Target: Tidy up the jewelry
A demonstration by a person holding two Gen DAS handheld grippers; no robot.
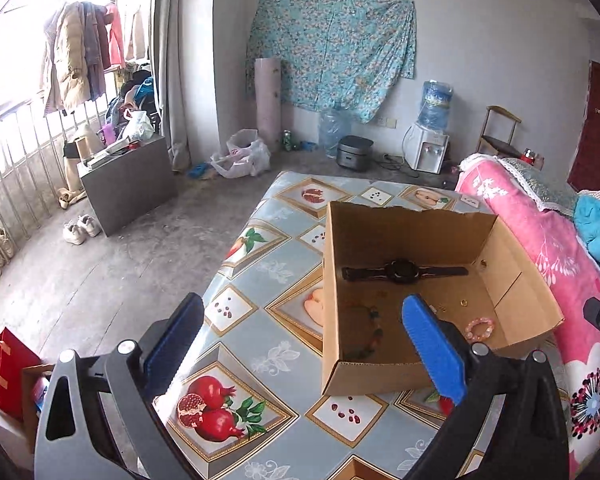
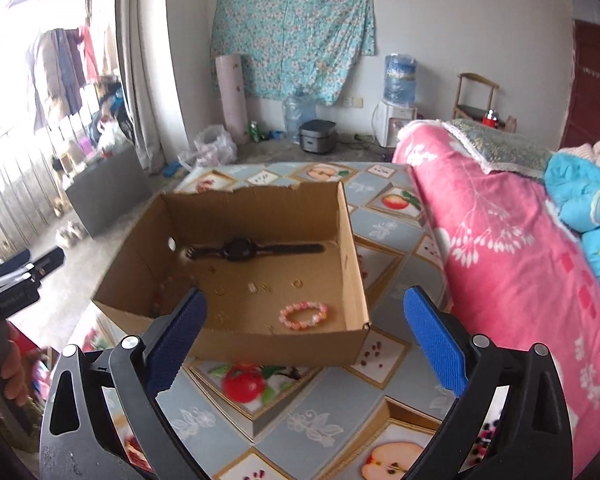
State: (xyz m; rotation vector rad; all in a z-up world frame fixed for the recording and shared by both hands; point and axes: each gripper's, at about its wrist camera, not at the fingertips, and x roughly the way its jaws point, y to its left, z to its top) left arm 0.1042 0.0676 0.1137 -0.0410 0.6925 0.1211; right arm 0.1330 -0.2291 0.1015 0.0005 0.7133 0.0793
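An open cardboard box (image 1: pixel 440 226) (image 2: pixel 352 240) stands on the table. Inside lie a black watch (image 1: pixel 402 271) (image 2: pixel 240 249), a pink bead bracelet (image 1: pixel 480 328) (image 2: pixel 303 315), a dark multicolour bead bracelet (image 1: pixel 374 334) (image 2: pixel 158 296) by the left wall, and several small gold rings (image 1: pixel 463 303) (image 2: pixel 296 282). My left gripper (image 1: pixel 302 318) is open and empty, above the table at the box's near left corner. My right gripper (image 2: pixel 304 316) is open and empty, just before the box's near wall.
The table wears a fruit-patterned cloth (image 1: pixel 260 312) (image 2: pixel 320 420). A bed with a pink floral quilt (image 1: pixel 540 240) (image 2: pixel 500 248) runs along the table's right side. The other gripper shows at the far left of the right wrist view (image 2: pixel 8 300). A red bag (image 1: pixel 8 368) stands at the lower left.
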